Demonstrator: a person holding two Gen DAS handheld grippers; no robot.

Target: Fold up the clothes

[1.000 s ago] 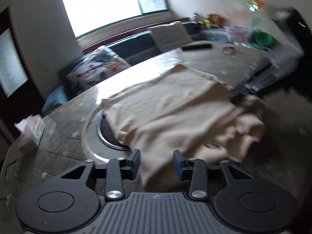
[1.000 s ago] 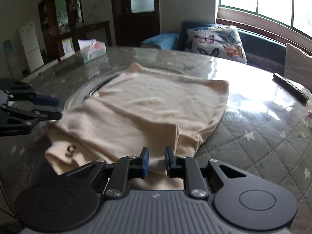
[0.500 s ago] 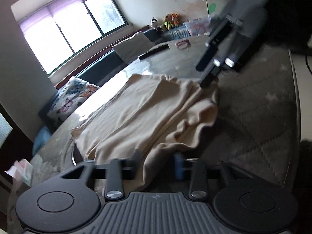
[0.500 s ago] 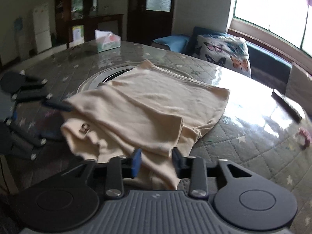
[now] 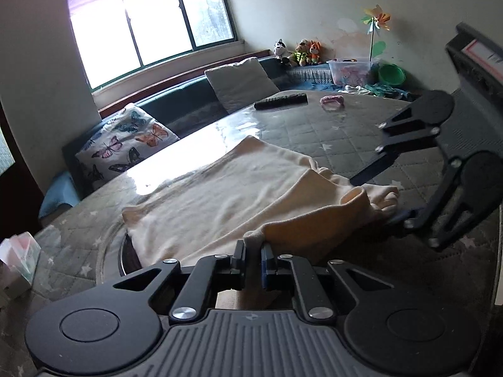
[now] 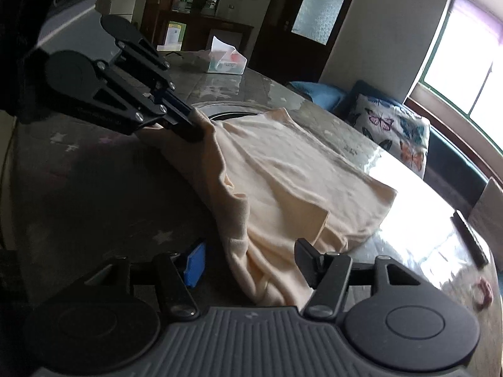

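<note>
Cream garment (image 5: pixel 239 194) spread on quilted desk (image 5: pixel 339 138); edge pinched by left tool (image 5: pixel 253 256); right tool (image 6: pixel 250 262) spread wide, fabric between fingers.

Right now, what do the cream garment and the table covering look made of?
Cream garment: looks like soft knit or fleece, matte; it drapes and bunches where the left tool pinches it. Table covering: grey quilted fabric with stars, apparently under a clear glossy sheet, since window glare mirrors off it; plastic or glass, unclear.

The left gripper (image 5: pixel 253 256), open a second ago, now pinches the near edge of the cream knitted garment (image 5: pixel 239 194); the right gripper (image 6: pixel 250 262), nearly closed before, now stands wide open around a bunched corner.
</note>
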